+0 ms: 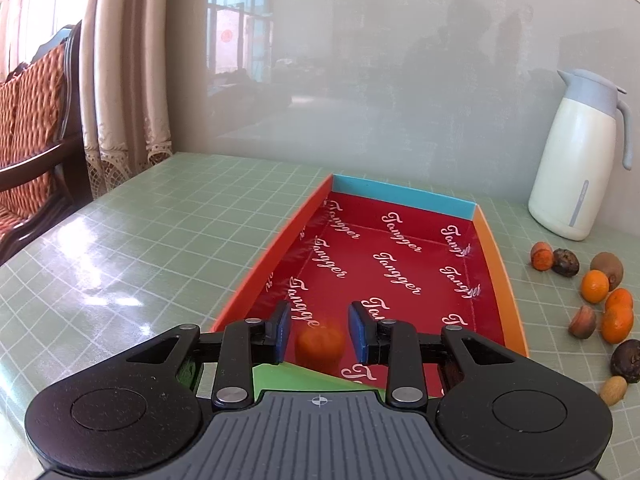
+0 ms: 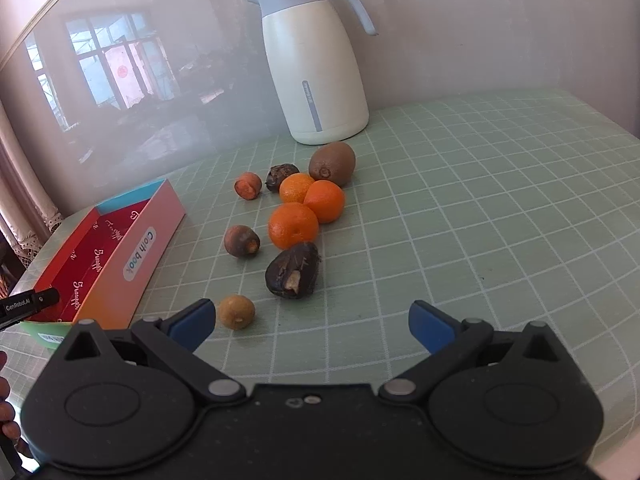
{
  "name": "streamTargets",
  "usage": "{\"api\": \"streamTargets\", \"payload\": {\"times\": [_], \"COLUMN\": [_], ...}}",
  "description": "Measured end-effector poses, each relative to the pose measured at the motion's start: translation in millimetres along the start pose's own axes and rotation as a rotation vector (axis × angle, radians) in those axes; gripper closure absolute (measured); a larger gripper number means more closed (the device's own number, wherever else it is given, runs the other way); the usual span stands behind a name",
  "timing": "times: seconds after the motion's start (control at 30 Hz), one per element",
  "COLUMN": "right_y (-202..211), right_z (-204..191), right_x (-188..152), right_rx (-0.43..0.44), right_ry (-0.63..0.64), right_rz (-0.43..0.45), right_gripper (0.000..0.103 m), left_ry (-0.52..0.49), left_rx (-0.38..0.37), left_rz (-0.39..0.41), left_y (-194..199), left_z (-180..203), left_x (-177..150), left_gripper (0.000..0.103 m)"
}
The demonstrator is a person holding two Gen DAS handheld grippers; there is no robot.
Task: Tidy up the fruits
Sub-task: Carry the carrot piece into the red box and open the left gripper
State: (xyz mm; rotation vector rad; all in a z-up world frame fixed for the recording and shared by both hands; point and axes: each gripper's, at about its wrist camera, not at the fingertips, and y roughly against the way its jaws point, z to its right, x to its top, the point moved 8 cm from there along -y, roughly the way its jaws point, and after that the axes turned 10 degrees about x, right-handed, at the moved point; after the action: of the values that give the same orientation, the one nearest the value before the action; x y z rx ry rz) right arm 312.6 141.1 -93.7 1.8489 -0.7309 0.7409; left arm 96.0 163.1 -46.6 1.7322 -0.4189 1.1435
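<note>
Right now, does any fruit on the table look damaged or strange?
Yes. The dark fruit nearest the right gripper has a broken patch of skin showing pale flesh. The small piece left of the mandarins shows a raw orange cut face. The kiwi looks intact.

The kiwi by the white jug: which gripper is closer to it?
Right. The right gripper hangs over the loose fruit, facing the kiwi. The left gripper is over the red box, beside the pile.

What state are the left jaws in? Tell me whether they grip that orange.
Open, not gripping. In the left wrist view the left gripper has gaps either side of the blurred orange, inside the red box.
</note>
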Motion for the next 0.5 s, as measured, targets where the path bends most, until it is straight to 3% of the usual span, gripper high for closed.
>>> {"api": "streamTargets", "payload": {"times": [0.33,0.4,0.5], "right_y": [2.9,3.2,2.5], "right_z": [7.5,8.7,9.3], "right_x": [0.8,1.0,0.6], "right_rx": [-0.022,-0.026,-0.034], "right_ry": [-0.008,-0.009,-0.005], "right_rz": [0.009,0.010,0.009], "right_gripper": [0.000,0.000,0.000], "left_ry": [0.066,0.077,0.069], "left_rx": [0.017,0.016,0.008], "left_rz": [0.005,0.019,0.048], "left_y": [5.5,9.7,20.0], "left_z": [-16.1,-20.7,-22.1], "left_x": [3.4,4.9,5.8], "left_gripper": [0.069,0.056,0.045]}}
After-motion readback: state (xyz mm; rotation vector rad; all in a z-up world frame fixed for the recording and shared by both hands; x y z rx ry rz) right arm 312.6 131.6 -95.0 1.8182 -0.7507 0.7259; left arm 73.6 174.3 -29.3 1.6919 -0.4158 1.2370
